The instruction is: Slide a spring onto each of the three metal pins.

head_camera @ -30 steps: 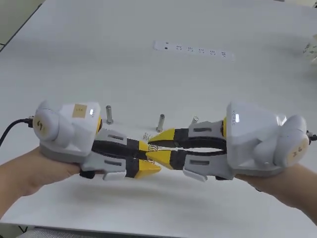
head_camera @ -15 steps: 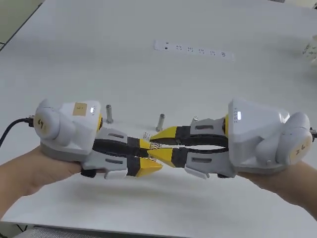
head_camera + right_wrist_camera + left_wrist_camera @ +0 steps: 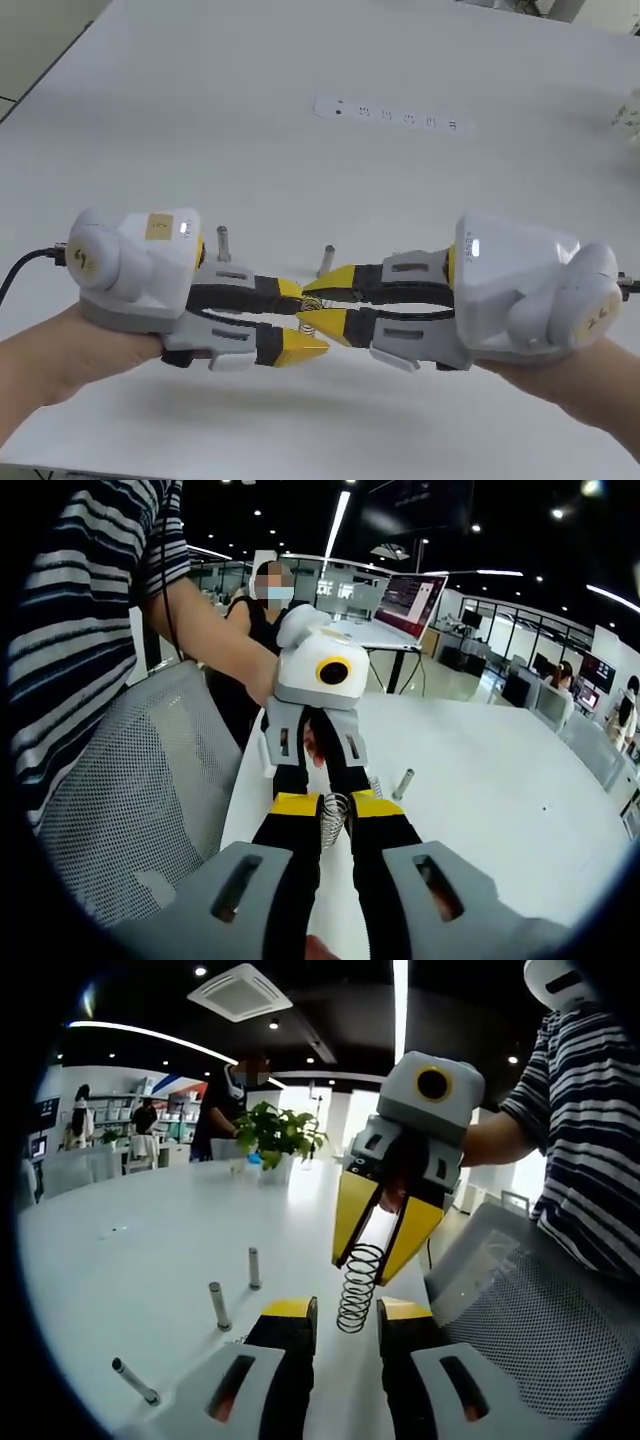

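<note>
Spring (image 3: 358, 1285), a small bare wire coil, is hanging in the air between my two grippers, above the white table (image 3: 120, 1260) and off to the side of the pins. In the left gripper view the right gripper (image 3: 363, 1258) is coming in from above with its yellow jaws pinching the spring's top coils. The rest of the coil is dangling free. The left gripper (image 3: 348, 1312) is sitting underneath with its jaws spread. The spring's lower end is hanging in the gap between them, with daylight showing on both sides.

Three metal pins are standing upright on the table, well apart from the spring: the far pin (image 3: 254, 1267), the middle pin (image 3: 218, 1305) and the near pin (image 3: 133, 1381). All three look bare, so I am judging that no spring is on a pin yet.

I am expecting the spring to be very light and soft along its length, but slippery and quick to flick out of a hard squeeze. Pinching across the coils may flatten them or bend the coil off line. I would take it by a few coils at one end, gently, leaving the other end open and its bore clear, so that the open end can be lowered over a pin top.
</note>
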A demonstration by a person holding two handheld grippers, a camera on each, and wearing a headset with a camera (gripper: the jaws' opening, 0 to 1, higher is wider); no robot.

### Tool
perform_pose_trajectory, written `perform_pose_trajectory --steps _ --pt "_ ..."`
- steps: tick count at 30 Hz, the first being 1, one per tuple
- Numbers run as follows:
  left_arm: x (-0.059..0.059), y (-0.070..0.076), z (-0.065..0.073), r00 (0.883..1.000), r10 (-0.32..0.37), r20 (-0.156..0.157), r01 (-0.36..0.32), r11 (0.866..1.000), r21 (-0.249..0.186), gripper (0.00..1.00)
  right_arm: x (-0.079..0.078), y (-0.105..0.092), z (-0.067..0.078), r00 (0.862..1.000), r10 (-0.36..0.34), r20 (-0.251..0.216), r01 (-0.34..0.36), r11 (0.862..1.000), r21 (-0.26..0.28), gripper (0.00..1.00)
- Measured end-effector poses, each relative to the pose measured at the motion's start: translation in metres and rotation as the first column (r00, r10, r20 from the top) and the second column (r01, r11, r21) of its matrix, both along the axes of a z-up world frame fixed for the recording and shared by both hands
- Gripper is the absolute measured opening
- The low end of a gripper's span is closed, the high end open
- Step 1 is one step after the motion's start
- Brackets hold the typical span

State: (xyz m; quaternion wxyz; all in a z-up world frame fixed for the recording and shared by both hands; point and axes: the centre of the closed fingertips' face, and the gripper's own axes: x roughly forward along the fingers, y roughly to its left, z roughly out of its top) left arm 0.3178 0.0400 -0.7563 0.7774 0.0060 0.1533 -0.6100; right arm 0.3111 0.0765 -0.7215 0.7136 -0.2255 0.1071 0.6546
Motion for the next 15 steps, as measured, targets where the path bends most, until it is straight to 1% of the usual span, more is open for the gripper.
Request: perform_pose_trajectory --steps 3,7,13,15 --pt "0.0025 0.0016 0.0017 1.000 0.005 0.003 -0.005 1.000 0.001 0.26 0.0026 0.0002 0.0017 1.000 -0.004 0.008 0.004 1.000 0.001 0.11" --pt "0.0048 0.0041 0.0013 1.000 0.007 0.009 -0.007 1.000 0.014 0.29 0.0062 -0.0005 0.0030 1.000 -0.013 0.012 0.013 1.000 0.004 0.11" --pt "0.0052 0.0078 -0.0004 1.000 0.019 0.005 -0.019 1.000 0.023 0.34 0.0081 -0.0023 0.0036 1.000 -0.022 0.014 0.022 1.000 0.005 0.12" --pt "0.0059 0.0089 -0.0004 1.000 0.029 0.004 -0.029 0.999 0.023 0.37 0.0083 -0.0027 0.0035 1.000 -0.023 0.016 0.023 1.000 0.004 0.12"
